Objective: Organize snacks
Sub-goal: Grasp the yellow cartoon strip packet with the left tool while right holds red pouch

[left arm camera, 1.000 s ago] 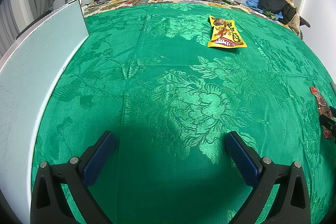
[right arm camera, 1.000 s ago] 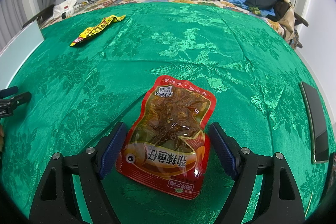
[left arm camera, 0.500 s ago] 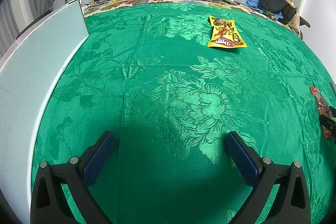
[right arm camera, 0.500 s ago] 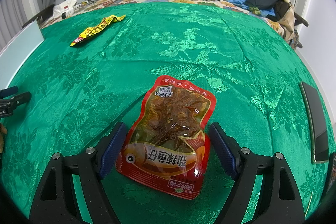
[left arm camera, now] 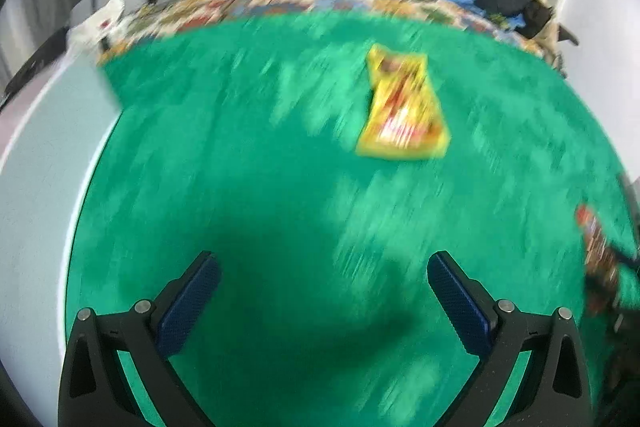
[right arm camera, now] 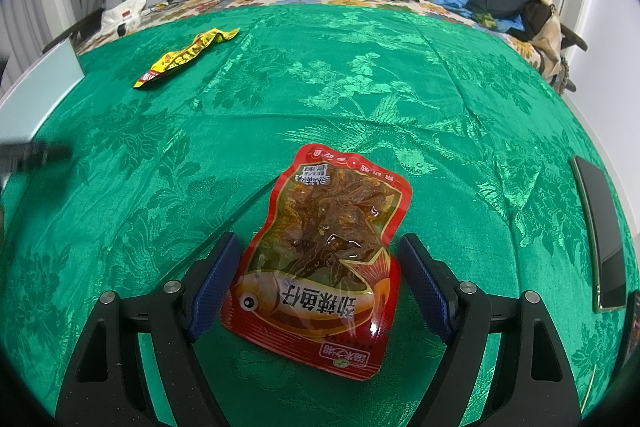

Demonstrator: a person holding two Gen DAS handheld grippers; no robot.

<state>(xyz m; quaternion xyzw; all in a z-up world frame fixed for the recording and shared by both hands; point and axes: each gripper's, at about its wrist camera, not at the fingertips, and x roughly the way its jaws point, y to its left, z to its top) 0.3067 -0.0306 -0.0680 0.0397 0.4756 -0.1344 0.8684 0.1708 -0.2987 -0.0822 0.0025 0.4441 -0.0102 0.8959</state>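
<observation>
With both tongs released, the right tongs [right arm camera: 316,275] straddling the flat, glossy red plastic fish-snack pouch [right arm camera: 320,263] risk skidding it along the slick green brocade bedspread [right arm camera: 360,79] on closing, while the left tongs [left arm camera: 320,291] hang empty.

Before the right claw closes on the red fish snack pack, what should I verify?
1. Right claw open: ok.
2. Red snack pack between its fingers: ok.
3. Pack flat on the green cover: ok.
4. Fingers touching the pack: cannot tell.
5. Left claw open, holding nothing: ok.
6. Yellow snack pack sharply seen from the left wrist: not ok, blurred.
</observation>
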